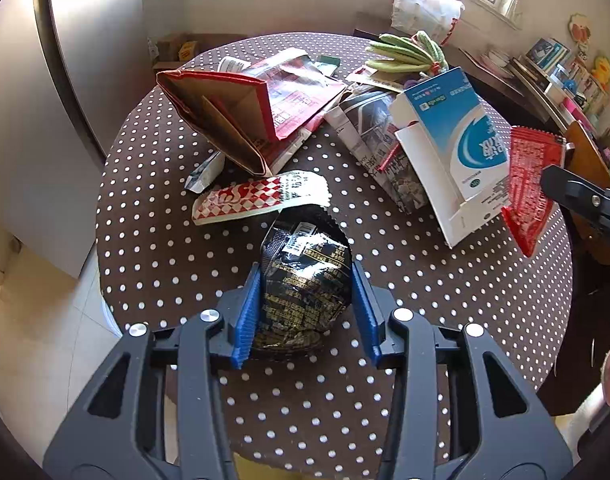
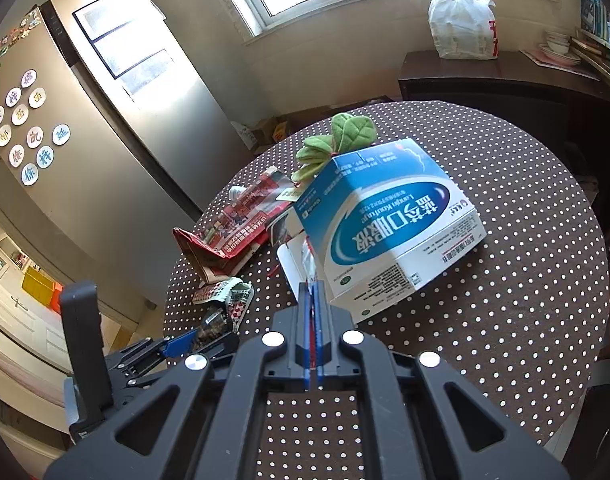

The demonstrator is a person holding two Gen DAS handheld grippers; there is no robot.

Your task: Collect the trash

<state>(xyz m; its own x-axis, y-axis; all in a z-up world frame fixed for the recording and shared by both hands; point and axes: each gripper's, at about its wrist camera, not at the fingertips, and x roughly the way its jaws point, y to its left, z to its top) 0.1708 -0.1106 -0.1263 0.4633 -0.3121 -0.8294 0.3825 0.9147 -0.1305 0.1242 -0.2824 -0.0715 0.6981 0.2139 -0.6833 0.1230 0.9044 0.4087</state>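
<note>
Left gripper (image 1: 305,300): closed on a crumpled black foil wrapper (image 1: 305,280); the blue ribbed pads (image 1: 247,320) are pressed against both of its sides. The wrapper is seen just above the polka-dot tablecloth (image 1: 425,300); contact with the cloth cannot be told.

Right gripper (image 2: 314,292): jaws nearly together, pinched on a red wrapper (image 1: 529,184). In the right wrist view only a thin red edge is seen between the blue pads (image 2: 323,320). In the left wrist view the wrapper is seen held up at the right edge of the round table, just beside the carton.

Blue-and-white carton (image 2: 389,224): lying tilted on the table, one end flap open, directly ahead of the right gripper.

Red paper bag (image 1: 233,120): lying on its side at the far left of the table, mouth open toward the camera.

Red-and-white checkered wrapper (image 1: 257,196): flat on the cloth, just beyond the black wrapper.

Newspaper (image 1: 373,140): folded, partly under the carton.

Green plush toy (image 2: 337,140): behind the carton.

White plastic bag (image 2: 463,24): on a dark sideboard under the window.

Refrigerator (image 2: 105,140): at left of the table, round magnets on its side.
</note>
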